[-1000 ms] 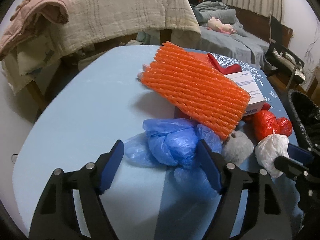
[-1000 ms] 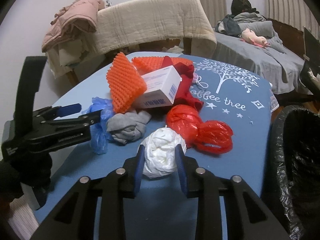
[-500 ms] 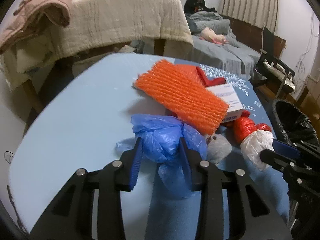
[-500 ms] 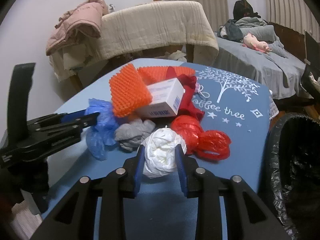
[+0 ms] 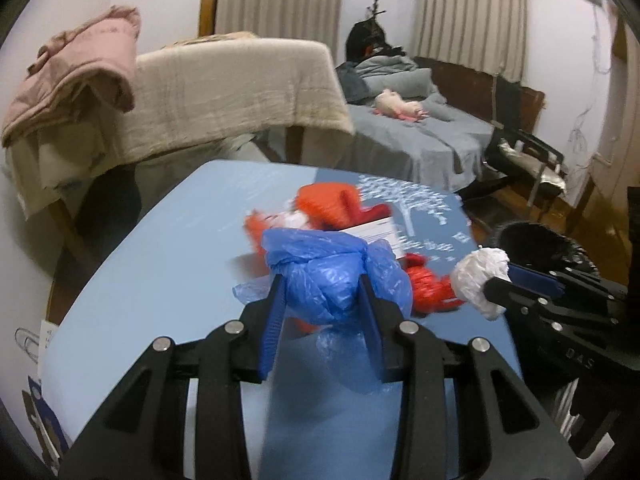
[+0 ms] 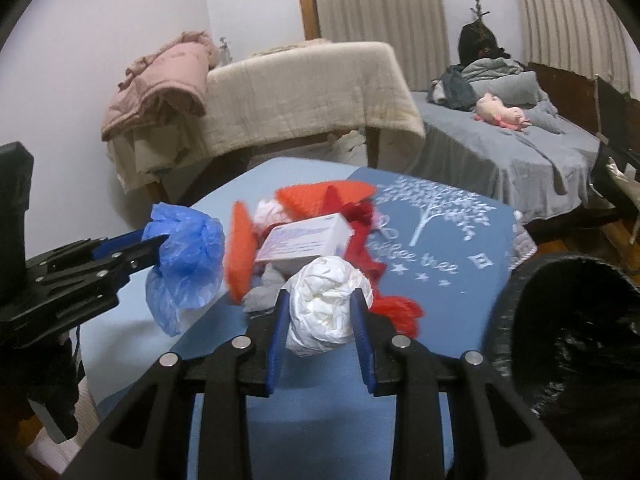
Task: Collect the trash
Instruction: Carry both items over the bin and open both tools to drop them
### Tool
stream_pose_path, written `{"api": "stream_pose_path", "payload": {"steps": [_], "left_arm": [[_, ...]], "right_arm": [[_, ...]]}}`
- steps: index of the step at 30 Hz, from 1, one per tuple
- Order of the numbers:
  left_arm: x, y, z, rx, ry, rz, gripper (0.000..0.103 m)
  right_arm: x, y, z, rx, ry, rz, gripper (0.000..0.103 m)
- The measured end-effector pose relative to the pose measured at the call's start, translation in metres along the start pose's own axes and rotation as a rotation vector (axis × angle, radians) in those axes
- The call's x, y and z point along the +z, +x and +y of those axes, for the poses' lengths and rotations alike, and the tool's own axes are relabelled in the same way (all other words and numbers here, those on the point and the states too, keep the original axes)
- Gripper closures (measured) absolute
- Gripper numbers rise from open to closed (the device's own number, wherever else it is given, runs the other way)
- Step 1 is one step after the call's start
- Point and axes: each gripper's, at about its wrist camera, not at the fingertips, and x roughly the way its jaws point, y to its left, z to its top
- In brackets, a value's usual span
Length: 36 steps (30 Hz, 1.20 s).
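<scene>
The left gripper (image 5: 322,300) clamped the blue bag (image 5: 320,276) above the counter (image 5: 160,280); the right gripper (image 6: 320,320) pinched the white bag (image 6: 326,300) beside the black bin (image 6: 580,340)

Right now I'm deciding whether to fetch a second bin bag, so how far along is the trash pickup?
Barely begun: nothing shows as binned yet. In hand: the left gripper is shut on the blue bag, the right gripper on the white bag, both lifted. Left on the table: orange netting, box, grey wad, red bag. The bin waits right.
</scene>
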Motion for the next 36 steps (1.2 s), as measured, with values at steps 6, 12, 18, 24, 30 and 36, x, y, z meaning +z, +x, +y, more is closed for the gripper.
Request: {"api": "stream_pose_path", "payload": {"steps": [6,12,18,24,30,36], "left_arm": [[0.009,0.008,-0.041,-0.077,0.042,-0.009,0.068],[0.012,0.027,-0.089,-0.173,0.111,0.001,0.068],[0.009,0.049,-0.140,-0.273,0.163,0.026,0.068],[0.012,0.072,-0.197,-0.363,0.219,0.035,0.068],[0.011,0.084,-0.234,-0.431,0.238,0.046,0.068],[0.010,0.096,-0.271,-0.509,0.255,0.078,0.064]], "right_arm": [[-0.003,-0.025,-0.037,-0.089,0.051,-0.029,0.072],[-0.011,-0.047,-0.084,-0.197,0.126,-0.037,0.072],[-0.028,-0.066,-0.129,-0.303,0.192,-0.042,0.072],[-0.047,-0.085,-0.168,-0.396,0.259,-0.043,0.072],[-0.061,-0.101,-0.194,-0.461,0.301,-0.042,0.070],[-0.073,-0.117,-0.215,-0.521,0.342,-0.045,0.059]]}}
